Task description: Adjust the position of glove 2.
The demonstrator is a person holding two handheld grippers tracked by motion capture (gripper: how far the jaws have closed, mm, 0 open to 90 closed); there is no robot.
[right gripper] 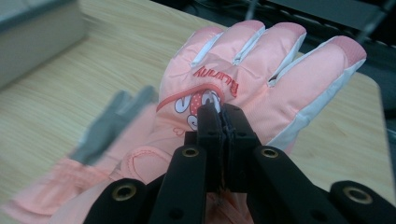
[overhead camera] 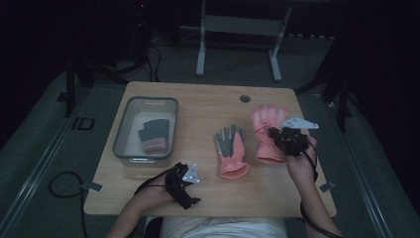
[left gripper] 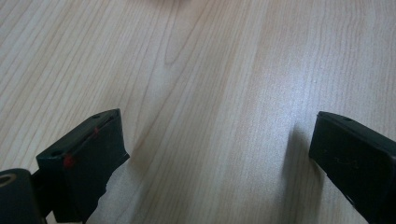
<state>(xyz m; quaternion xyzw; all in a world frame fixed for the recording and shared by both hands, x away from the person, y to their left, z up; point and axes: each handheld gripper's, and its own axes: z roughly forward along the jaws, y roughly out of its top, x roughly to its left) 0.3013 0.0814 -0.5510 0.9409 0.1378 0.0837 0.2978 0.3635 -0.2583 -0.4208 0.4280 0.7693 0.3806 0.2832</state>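
Two pink winter gloves lie on the wooden table. One glove rests palm up at the centre, showing grey grip patches. The other pink glove lies back up to its right, with white trim and a cartoon print. My right gripper is shut, its tips pinching the fabric on the back of this glove. My left gripper stands open over bare wood near the table's front edge, nothing between its fingers.
A clear plastic bin stands at the left of the table and holds a folded grey and pink glove pair. A cable hole marks the far edge. Table legs and cables stand on the floor beyond.
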